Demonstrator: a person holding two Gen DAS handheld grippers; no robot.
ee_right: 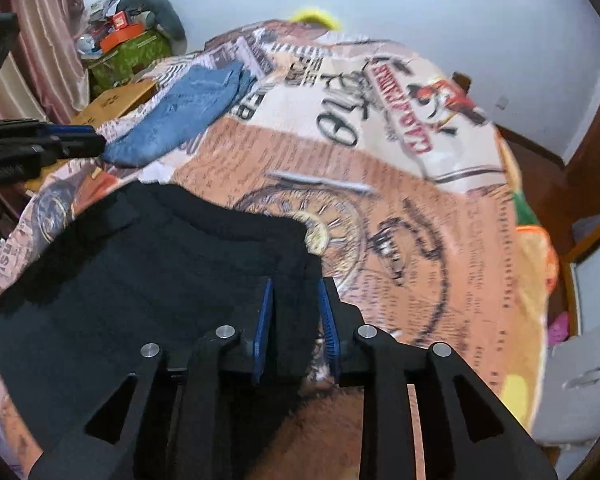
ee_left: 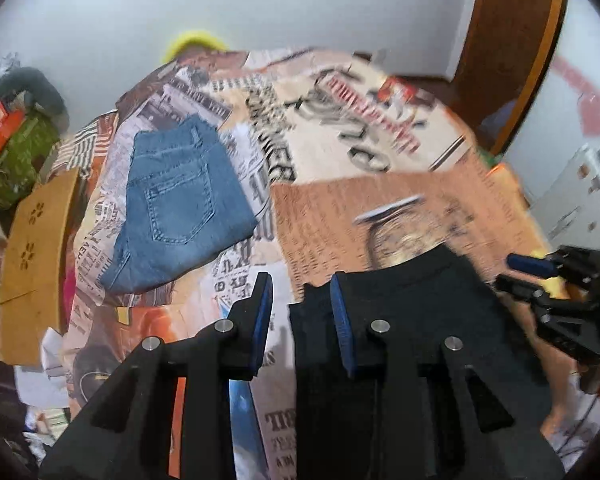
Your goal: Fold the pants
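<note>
Black pants [ee_left: 412, 312] lie on the printed bedspread [ee_left: 340, 152], also seen in the right wrist view [ee_right: 148, 272]. My left gripper [ee_left: 302, 300] is open, its jaws standing on either side of the pants' left edge. My right gripper [ee_right: 294, 304] is open over the pants' right edge, with black cloth between its blue pads [ee_right: 264, 320]. The right gripper also shows at the right edge of the left wrist view [ee_left: 540, 276]. The left gripper shows at the left edge of the right wrist view [ee_right: 76, 140].
Folded blue jeans [ee_left: 176, 204] lie on the bed's far left, also in the right wrist view [ee_right: 184, 112]. A wooden board [ee_left: 36, 256] and a cluttered green box [ee_left: 16, 160] stand left of the bed. A white cabinet [ee_left: 572, 196] stands to the right.
</note>
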